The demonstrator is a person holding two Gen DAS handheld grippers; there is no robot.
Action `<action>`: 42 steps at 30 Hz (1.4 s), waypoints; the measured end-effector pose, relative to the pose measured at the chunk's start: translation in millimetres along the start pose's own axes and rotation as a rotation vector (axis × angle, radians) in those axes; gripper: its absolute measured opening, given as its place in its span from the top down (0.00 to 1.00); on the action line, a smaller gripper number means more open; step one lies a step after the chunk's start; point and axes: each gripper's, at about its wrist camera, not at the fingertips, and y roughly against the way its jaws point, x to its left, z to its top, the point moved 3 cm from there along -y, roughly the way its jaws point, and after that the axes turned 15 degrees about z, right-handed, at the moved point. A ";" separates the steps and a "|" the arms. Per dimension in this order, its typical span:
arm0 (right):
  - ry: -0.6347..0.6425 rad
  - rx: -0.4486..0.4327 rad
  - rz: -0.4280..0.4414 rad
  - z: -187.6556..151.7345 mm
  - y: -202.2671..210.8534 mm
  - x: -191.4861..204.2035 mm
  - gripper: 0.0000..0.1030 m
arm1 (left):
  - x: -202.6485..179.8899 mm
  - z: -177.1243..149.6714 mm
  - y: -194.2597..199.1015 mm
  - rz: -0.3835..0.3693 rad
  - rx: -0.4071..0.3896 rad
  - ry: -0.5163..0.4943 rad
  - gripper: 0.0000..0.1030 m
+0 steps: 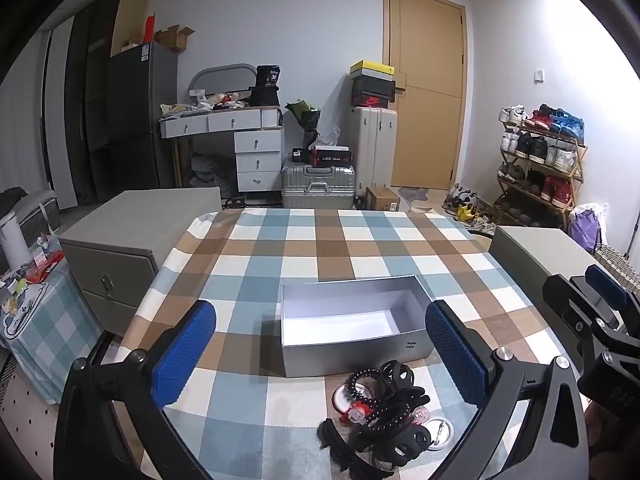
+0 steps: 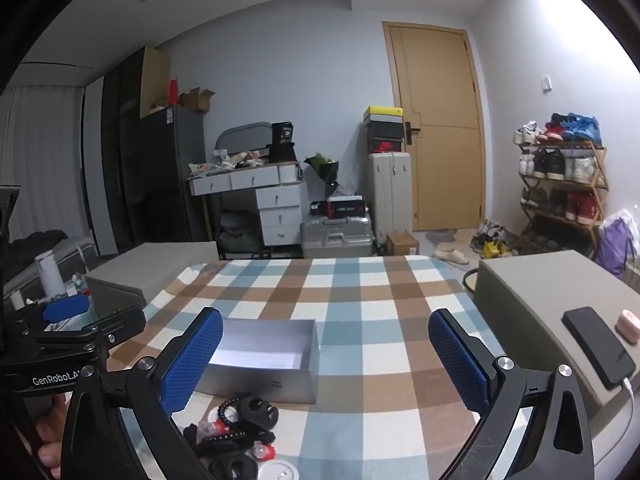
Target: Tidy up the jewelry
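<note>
A pile of jewelry and hair accessories (image 1: pixel 380 412) lies on the checkered tablecloth near the front edge: black hair claws, a dark bead bracelet, red and clear pieces, a round badge. Behind it stands an open, empty silver box (image 1: pixel 352 320) with a white inside. My left gripper (image 1: pixel 320 356) is open and empty, raised above the pile. In the right wrist view the pile (image 2: pixel 236 436) sits at lower left and the box (image 2: pixel 264 360) behind it. My right gripper (image 2: pixel 324 360) is open and empty, to the right of the pile.
A grey cabinet (image 1: pixel 132 240) stands left of the table. Another grey cabinet (image 2: pixel 560 312) on the right carries a black phone (image 2: pixel 596 344) on a cable and a pink case (image 2: pixel 628 326). The right gripper shows at the right edge of the left wrist view (image 1: pixel 592 312).
</note>
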 end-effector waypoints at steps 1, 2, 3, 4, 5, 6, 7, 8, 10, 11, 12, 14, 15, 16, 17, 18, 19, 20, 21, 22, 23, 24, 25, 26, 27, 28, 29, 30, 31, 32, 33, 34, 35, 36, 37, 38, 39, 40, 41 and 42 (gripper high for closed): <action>-0.001 0.001 0.001 -0.3 0.2 -0.5 0.00 | 0.0 0.0 -0.2 0.000 0.001 -0.001 0.01; -0.001 0.002 0.001 -0.7 0.6 -1.0 0.00 | -0.2 -0.3 0.1 0.001 0.000 -0.001 0.01; -0.002 0.003 0.002 -1.1 -0.1 -1.6 0.00 | 0.2 -0.4 0.0 0.000 -0.001 -0.002 0.01; -0.002 0.004 0.003 -1.4 -0.5 -2.2 0.00 | 0.9 -0.5 -0.1 0.003 -0.002 -0.002 0.01; -0.004 0.004 -0.001 -1.9 0.3 -1.8 0.00 | 1.3 -0.8 -0.2 0.005 -0.003 -0.001 0.01; -0.004 0.005 -0.002 -2.3 0.5 -2.2 0.00 | 2.2 -0.7 -0.5 0.005 -0.003 0.001 0.01; -0.003 0.005 -0.002 -1.9 -0.9 -0.1 0.00 | 2.7 -0.9 -0.9 0.004 0.000 0.003 0.01; -0.004 0.005 -0.003 -1.5 -1.9 1.2 0.00 | 3.5 -0.9 -1.0 0.005 0.000 0.005 0.01; -0.004 0.006 -0.001 0.3 -1.2 1.8 0.00 | 4.6 -1.2 -1.0 0.007 0.001 0.006 0.01; -0.005 0.005 0.000 -2.8 -3.1 -3.8 0.00 | 4.9 -1.3 -1.3 0.008 0.002 0.007 0.01; -0.003 0.005 -0.001 -4.1 -3.1 -1.6 0.00 | 5.3 -1.7 -1.4 0.011 0.003 0.009 0.01; 0.000 0.005 0.000 -4.3 -3.4 -1.0 0.00 | 5.0 -1.9 -2.3 0.009 0.008 0.011 0.01; 0.001 0.006 0.000 -4.2 -2.4 0.0 0.00 | 5.1 -2.6 -3.0 0.011 0.009 0.010 0.01; 0.002 0.007 0.000 -4.8 -2.8 0.3 0.00 | 5.1 -3.2 -3.7 0.012 0.012 0.010 0.01; 0.004 0.007 0.000 -5.4 -3.6 -0.2 0.00 | 5.0 -4.0 -4.3 0.011 0.016 0.010 0.01; 0.005 0.006 0.001 -6.9 -5.8 -0.8 0.00 | 4.9 -4.8 -4.8 0.010 0.019 0.010 0.01; 0.006 0.005 0.000 -7.7 -6.2 -0.9 0.00 | 4.9 -5.3 -4.9 0.010 0.022 0.010 0.01; 0.004 0.008 0.004 -3.2 -0.6 0.6 0.00 | 5.6 -5.4 -4.8 0.009 0.022 0.010 0.01; 0.002 0.007 0.005 -3.6 -0.8 0.3 0.00 | 5.8 -5.5 -4.5 0.009 0.022 0.011 0.01; -0.003 0.003 0.008 -4.0 -0.4 0.3 0.00 | 5.9 -5.4 -4.6 0.010 0.021 0.011 0.01; 0.003 0.000 0.004 -4.3 -0.7 0.8 0.00 | 6.0 -5.6 -4.2 0.011 0.020 0.010 0.01; 0.007 0.004 0.003 -4.4 -0.8 0.7 0.00 | 6.3 -5.8 -4.3 0.009 0.021 0.011 0.01; 0.006 0.005 0.006 -5.1 -1.1 1.1 0.00 | 6.6 -6.0 -3.8 0.008 0.022 0.012 0.01; 0.004 0.006 0.006 -5.6 -1.7 1.1 0.00 | 5.9 -5.8 -4.1 0.010 0.021 0.012 0.01; 0.006 0.007 0.003 -6.2 -1.9 1.6 0.00 | 5.8 -5.9 -4.1 0.010 0.022 0.010 0.01; 0.006 0.008 0.001 -6.9 -2.1 1.9 0.00 | 5.9 -6.0 -4.1 0.010 0.021 0.010 0.01; 0.005 0.010 0.002 -6.5 -2.8 1.4 0.00 | 6.0 -6.3 -3.6 0.009 0.022 0.010 0.01; 0.005 0.011 0.002 -6.8 -2.9 1.4 0.00 | 6.2 -6.3 -3.9 0.010 0.022 0.011 0.01; 0.005 0.013 0.000 -5.9 -3.1 0.7 0.00 | 6.4 -6.7 -4.0 0.010 0.023 0.011 0.01; 0.004 0.015 0.001 -6.1 -3.4 0.6 0.00 | 6.3 -6.7 -4.0 0.009 0.024 0.012 0.01; 0.003 0.017 0.003 -6.5 -3.8 0.5 0.00 | 6.3 -7.0 -3.7 0.010 0.024 0.012 0.01; 0.002 0.020 0.004 -7.0 -4.0 0.5 0.00 | 6.6 -7.3 -3.5 0.011 0.024 0.011 0.01; 0.004 0.026 0.005 -6.5 -4.2 -0.5 0.00 | 7.7 -7.1 -4.9 0.009 0.026 0.013 0.01; 0.005 0.032 0.008 -7.0 -5.1 -0.6 0.00 | 8.3 -7.5 -5.3 0.006 0.030 0.015 0.01; 0.002 0.038 0.015 -7.6 -5.8 -0.7 0.00 | 9.2 -8.2 -6.2 0.004 0.034 0.016 0.01; -0.001 0.040 0.021 -7.9 -6.1 -0.9 0.00 | 10.0 -8.8 -8.0 0.002 0.039 0.017 0.01; -0.005 0.043 0.027 -8.5 -6.7 -1.0 0.00 | 10.8 -9.3 -9.3 0.000 0.042 0.019 0.01; -0.011 0.046 0.035 -9.1 -7.6 -1.2 0.00 | 11.9 -9.9 -10.5 -0.002 0.046 0.021 0.01; -0.015 0.044 0.043 -9.7 -8.4 -0.9 0.00 | 13.0 -10.6 -11.6 -0.002 0.051 0.024 0.01; -0.017 0.048 0.053 -10.4 -9.6 -0.6 0.00 | 14.0 -11.2 -12.1 -0.003 0.053 0.027 0.01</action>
